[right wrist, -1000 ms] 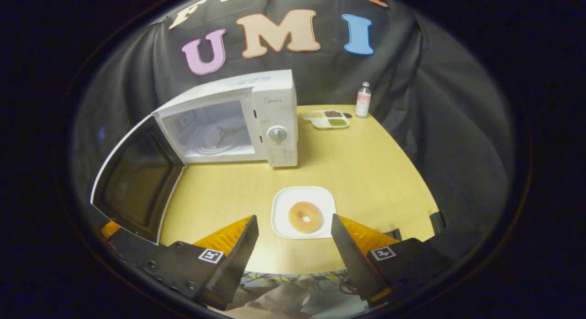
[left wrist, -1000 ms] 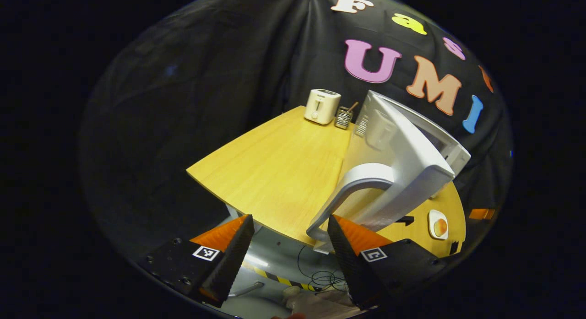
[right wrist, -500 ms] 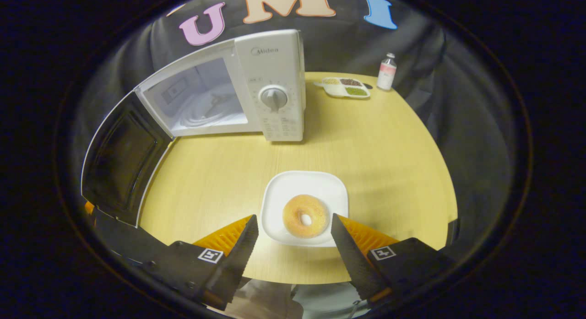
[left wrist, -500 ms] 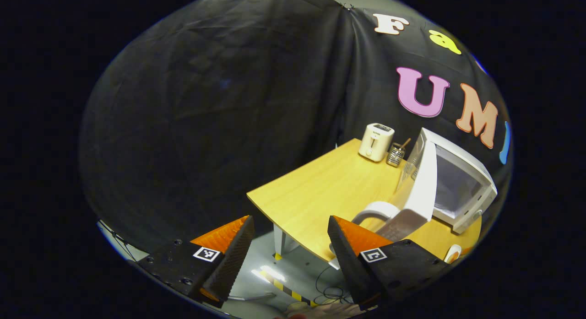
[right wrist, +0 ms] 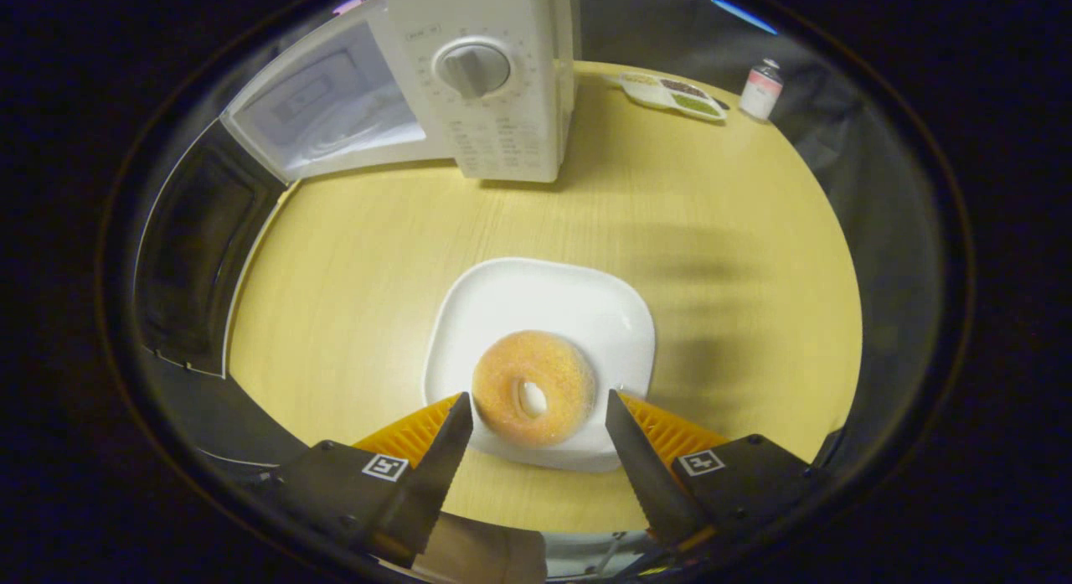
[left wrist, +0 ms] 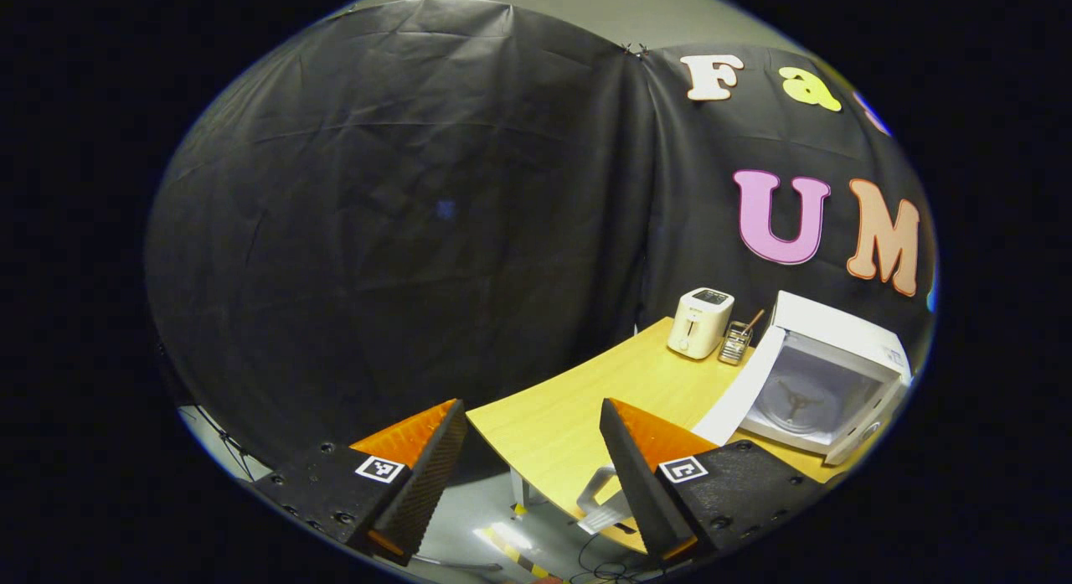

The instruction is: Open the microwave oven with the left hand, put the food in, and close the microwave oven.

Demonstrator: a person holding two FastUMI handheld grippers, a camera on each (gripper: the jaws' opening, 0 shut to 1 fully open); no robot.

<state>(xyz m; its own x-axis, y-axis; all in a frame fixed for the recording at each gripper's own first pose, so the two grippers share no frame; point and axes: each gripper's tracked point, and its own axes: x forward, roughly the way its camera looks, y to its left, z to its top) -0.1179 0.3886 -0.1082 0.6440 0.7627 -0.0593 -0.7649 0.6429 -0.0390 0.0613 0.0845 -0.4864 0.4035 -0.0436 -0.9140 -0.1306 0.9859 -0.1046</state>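
Now the right gripper (right wrist: pixel 536 416), fingers spread wide, hangs straight over the doughnut (right wrist: pixel 533 387) on its plate (right wrist: pixel 586 303); the open microwave (right wrist: pixel 469 73) lies beyond.

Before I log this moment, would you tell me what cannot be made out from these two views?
- Microwave: its top is cut off by the right gripper view's upper edge.
- Door: its outer face and handle are turned away in the right gripper view.
- Door handle: partly hidden behind the left tool in the left gripper view.
- Divided tray and bottle: too small to tell contents.
- Donut: whether the right tool touches it is unclear.
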